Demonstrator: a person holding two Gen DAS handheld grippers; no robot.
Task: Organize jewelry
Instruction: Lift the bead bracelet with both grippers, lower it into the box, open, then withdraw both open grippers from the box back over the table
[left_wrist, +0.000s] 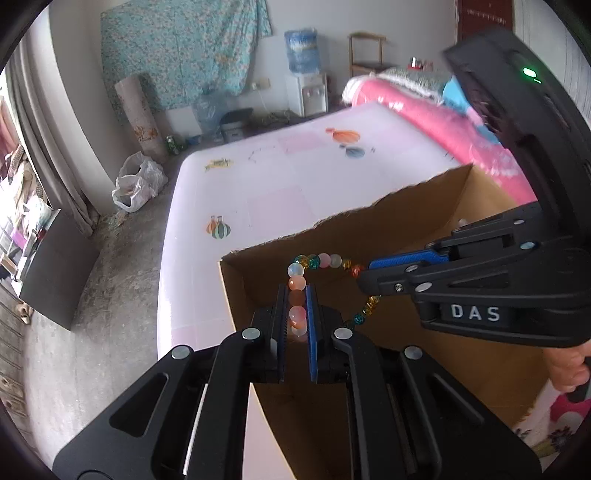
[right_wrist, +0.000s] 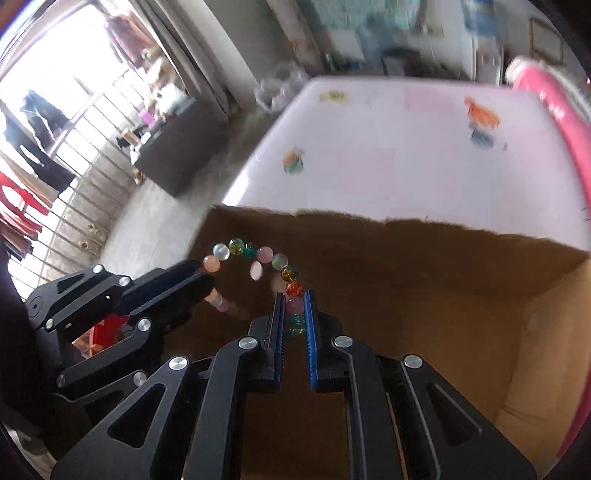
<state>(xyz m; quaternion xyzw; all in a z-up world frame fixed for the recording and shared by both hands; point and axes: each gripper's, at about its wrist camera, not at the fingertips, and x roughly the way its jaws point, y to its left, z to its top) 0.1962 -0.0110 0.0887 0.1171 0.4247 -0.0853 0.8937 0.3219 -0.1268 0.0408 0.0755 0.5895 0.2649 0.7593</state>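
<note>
A beaded bracelet (left_wrist: 312, 262) of pink, orange, white, teal and amber beads hangs stretched between both grippers above an open cardboard box (left_wrist: 388, 236). My left gripper (left_wrist: 296, 295) is shut on its pink and orange beads. In the same view my right gripper (left_wrist: 364, 275) comes in from the right, shut on the red and amber end. In the right wrist view the bracelet (right_wrist: 258, 254) arcs from the left gripper (right_wrist: 207, 275) to my right gripper (right_wrist: 295, 301), whose blue pads clamp pink and teal beads over the box (right_wrist: 406, 266).
The box stands on a bed with a pale pink sheet (left_wrist: 280, 173) printed with balloons. A pink quilt (left_wrist: 436, 122) lies along its right side. Grey floor, a plastic bag (left_wrist: 138, 182) and a dark cabinet (left_wrist: 55, 266) are to the left. A hand (left_wrist: 569, 369) grips the right handle.
</note>
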